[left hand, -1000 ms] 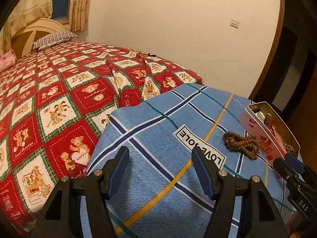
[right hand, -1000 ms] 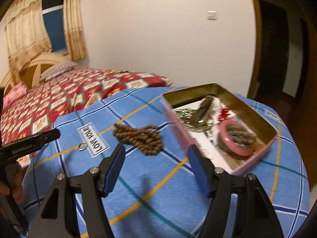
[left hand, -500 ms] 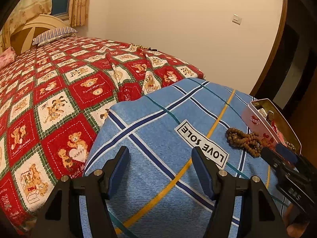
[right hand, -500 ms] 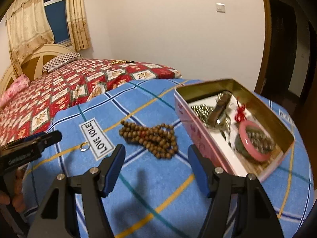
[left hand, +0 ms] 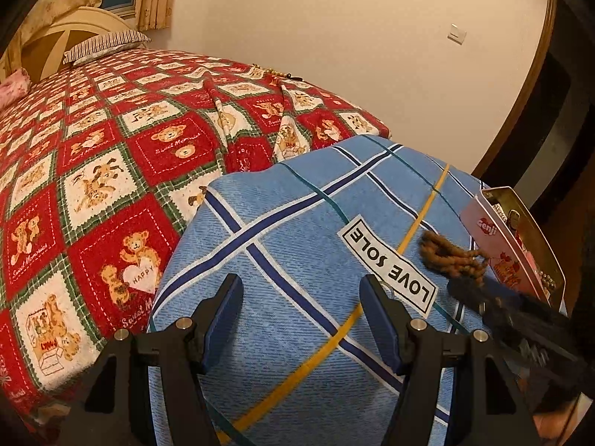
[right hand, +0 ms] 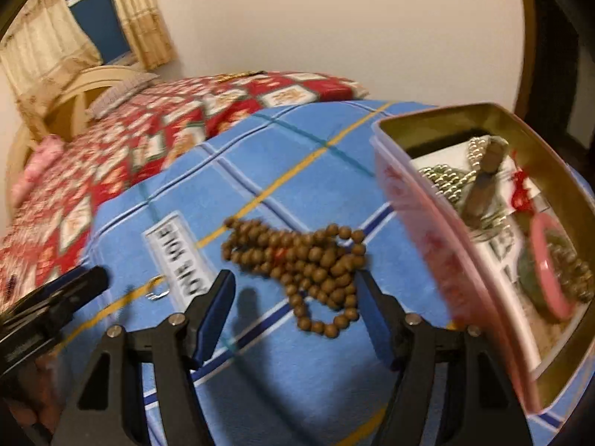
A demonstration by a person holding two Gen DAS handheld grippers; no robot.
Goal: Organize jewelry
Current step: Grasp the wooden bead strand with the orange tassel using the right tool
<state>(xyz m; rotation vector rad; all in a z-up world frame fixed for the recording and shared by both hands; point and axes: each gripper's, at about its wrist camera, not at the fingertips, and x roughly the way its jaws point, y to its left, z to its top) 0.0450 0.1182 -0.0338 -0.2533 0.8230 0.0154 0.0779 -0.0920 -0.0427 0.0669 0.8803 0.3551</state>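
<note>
On the blue cloth (right hand: 297, 141), the right gripper (right hand: 295, 299), jaws wide, straddles the wooden beads (right hand: 305, 260); next, close and lift them into the tin (right hand: 438, 119). Left gripper (left hand: 301, 319) hangs wide, empty.

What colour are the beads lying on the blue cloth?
Brown, like wood: the bead string shows best in the right wrist view.
</note>
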